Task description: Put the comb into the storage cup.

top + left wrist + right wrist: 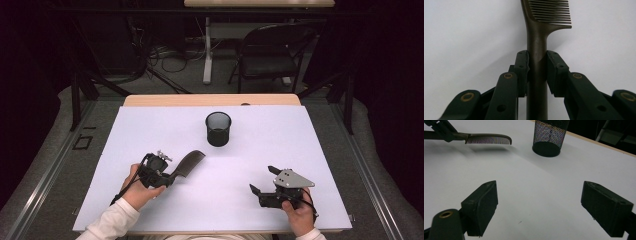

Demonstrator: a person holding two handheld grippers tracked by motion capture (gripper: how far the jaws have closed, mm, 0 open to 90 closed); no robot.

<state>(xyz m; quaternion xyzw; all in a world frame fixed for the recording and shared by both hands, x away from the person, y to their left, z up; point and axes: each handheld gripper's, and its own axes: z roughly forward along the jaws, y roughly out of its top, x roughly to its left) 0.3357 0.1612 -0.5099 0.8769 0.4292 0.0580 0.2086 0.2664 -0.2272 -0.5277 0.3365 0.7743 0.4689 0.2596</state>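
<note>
The left gripper holds a dark comb by its handle, and in the left gripper view the two fingers are clamped on the narrow handle, one on each side, with the toothed head standing free beyond them. The grip sits far from the head, so I judge that the comb can swing or slip between the pads if the hand turns quickly, because the handle is smooth, rounded and thin. A second risk is at the black mesh cup, which stands upright near the far middle of the worktop: if the comb is meant to go in there, a comb brought in at a flat angle may strike the rim and tip the cup, which looks light, or the teeth may catch in the mesh. The comb is over the left near part of the worktop, apart from the cup, and the right gripper view shows a shadow under it, so it seems lifted and not lying down. Its long axis runs from the left gripper up and to the right in the high view, with the head pointing roughly toward the cup and the teeth pointing downward. The right gripper rests at the near right with its fingers wide apart and nothing between them.
</note>
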